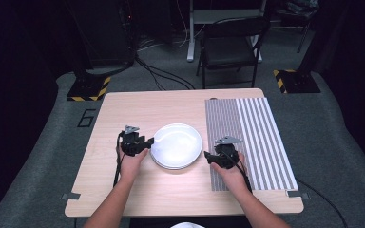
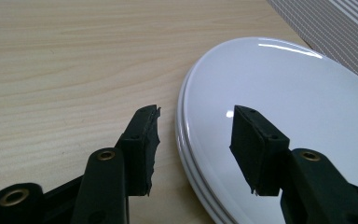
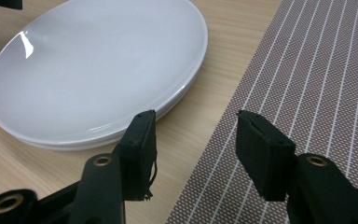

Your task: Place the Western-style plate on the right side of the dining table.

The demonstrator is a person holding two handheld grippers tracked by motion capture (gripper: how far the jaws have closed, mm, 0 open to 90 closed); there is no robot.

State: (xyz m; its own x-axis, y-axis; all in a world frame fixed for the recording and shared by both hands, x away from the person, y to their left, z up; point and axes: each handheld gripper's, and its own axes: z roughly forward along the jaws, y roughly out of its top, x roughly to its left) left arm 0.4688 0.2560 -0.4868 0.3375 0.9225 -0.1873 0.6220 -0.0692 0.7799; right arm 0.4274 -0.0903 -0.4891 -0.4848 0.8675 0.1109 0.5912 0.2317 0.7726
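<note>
Tool on the left (image 1: 145,142) sits right at the near-left rim of the stacked white plates (image 1: 177,145), and from its own camera you can see it straddling that rim: one pad (image 2: 142,140) out over the bare wood, the other over the glossy top plate, neither one pressing yet, so nothing is gripped. Over on the other side, the right tool (image 1: 212,158) hovers just off the plates' right edge, jaws parted and empty, one over the wood beside the rim, one over the striped placemat (image 1: 252,142). So, as I read it, this looks like the approach to a two-sided lift of the stack: both tools are lined up, but no pinch has been made and the plates lie flat near the middle of the tabletop (image 1: 123,109), with the whole carry left to do, presumably onto that mat just beside them. Pale wood tabletop, otherwise bare. Beyond it, grey carpet, a black folding chair (image 1: 230,42), trailing cables, hazard-striped stand bases (image 1: 89,88), and a dim room behind.
</note>
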